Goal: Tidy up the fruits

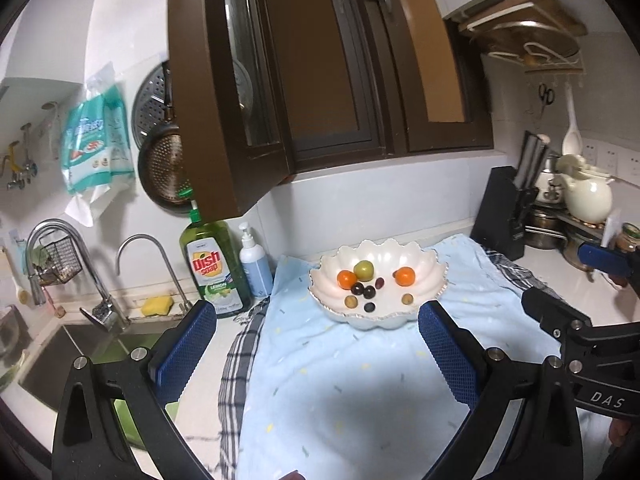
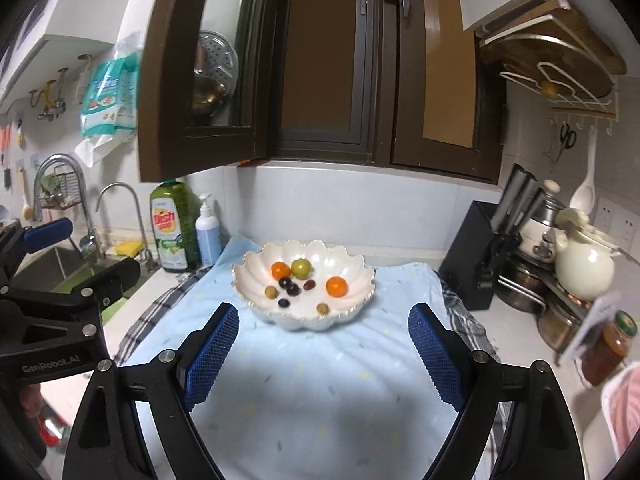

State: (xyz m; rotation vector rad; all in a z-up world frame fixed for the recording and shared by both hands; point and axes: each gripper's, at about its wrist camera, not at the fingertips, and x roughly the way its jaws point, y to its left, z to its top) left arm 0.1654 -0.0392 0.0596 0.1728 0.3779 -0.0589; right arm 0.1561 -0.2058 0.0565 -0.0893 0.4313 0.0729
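Left wrist view first: you're holding the left gripper (image 1: 318, 344) back over the near part of the blue cloth (image 1: 340, 392), jaws spread wide and gripping nothing. The scalloped white bowl (image 1: 430, 276) is sitting further out on the cloth, and the fruit is all in there: an orange one (image 1: 346, 279) on the left, a green one (image 1: 363, 269) at the far side, another orange one (image 1: 404, 276) to the right, plus dark grapes (image 1: 369, 291) and little olive-coloured ones (image 1: 351, 301) near the middle. Dish soap bottle (image 1: 211, 270) and the sink (image 1: 76, 356) are off to the left, knife block (image 1: 500, 216) to the right.

Right wrist view: same deal. You're hovering the right gripper (image 2: 324, 354) over the near cloth, fingers wide apart, nothing between them. The bowl is just beyond the fingertips, not touching them. No fruit is lying out on the cloth or the counter that I can spot.

So where are you at? I'd say it's either basically finished, everything gathered in the bowl, or you're about to start sorting by kind. No second container is showing, so I'm leaning toward done, but honestly can't tell for sure.
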